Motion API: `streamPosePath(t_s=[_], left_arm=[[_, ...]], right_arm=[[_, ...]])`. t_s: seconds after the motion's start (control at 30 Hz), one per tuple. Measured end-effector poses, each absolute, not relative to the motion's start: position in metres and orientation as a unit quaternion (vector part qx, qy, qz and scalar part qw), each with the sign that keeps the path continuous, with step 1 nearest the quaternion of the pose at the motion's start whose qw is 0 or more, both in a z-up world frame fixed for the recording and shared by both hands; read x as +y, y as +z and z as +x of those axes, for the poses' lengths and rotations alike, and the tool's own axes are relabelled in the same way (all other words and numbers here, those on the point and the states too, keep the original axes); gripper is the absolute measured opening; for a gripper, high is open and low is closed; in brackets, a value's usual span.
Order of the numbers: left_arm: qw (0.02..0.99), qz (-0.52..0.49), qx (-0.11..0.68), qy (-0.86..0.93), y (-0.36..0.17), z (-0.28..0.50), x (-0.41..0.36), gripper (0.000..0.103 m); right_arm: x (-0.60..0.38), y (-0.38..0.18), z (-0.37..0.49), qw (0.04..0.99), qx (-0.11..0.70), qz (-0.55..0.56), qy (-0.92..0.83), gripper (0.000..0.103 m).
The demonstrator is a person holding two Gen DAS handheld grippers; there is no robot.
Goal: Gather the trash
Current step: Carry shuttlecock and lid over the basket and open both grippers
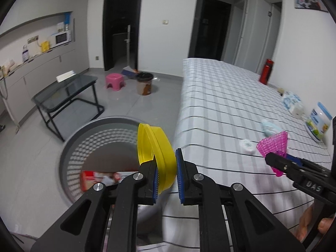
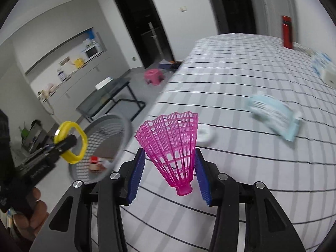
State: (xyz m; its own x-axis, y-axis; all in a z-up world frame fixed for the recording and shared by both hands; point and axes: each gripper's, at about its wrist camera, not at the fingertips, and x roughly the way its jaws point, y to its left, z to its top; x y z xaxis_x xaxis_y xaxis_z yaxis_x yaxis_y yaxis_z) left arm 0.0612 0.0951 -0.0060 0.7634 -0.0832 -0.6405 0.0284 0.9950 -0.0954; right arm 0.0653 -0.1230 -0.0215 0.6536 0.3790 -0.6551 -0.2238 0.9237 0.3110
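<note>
Left tongs (image 1: 166, 174) clamp a yellow ring (image 1: 157, 153), right tongs (image 2: 170, 172) (stamped "DAS") a pink shuttlecock (image 2: 172, 147).

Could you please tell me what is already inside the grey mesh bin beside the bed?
Inside the grey mesh bin lies a red and white package on the bottom. The yellow ring and the left hand-held gripper cover part of the bin, so anything there is hidden.

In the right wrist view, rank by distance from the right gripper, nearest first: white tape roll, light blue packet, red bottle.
From the right gripper, which holds the pink shuttlecock:
1. White tape roll, just past the shuttlecock on the checked bed.
2. Light blue packet, farther out, to the right.
3. Red bottle, at the bed's far end, upper right.
</note>
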Motion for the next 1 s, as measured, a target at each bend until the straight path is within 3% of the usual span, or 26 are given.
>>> streamPosePath(t_s=[0.53,1.0], left_arm=[[0.928,-0.058,0.369,0.013,-0.036,0.084,0.182,0.015],[0.913,-0.068,0.402,0.02,-0.067,0.107,0.218,0.015]], right_arm=[[0.017,-0.035,0.105,0.877,0.414,0.033,0.244,0.046],[0.065,-0.059,0.137,0.859,0.441,0.022,0.259,0.046]])
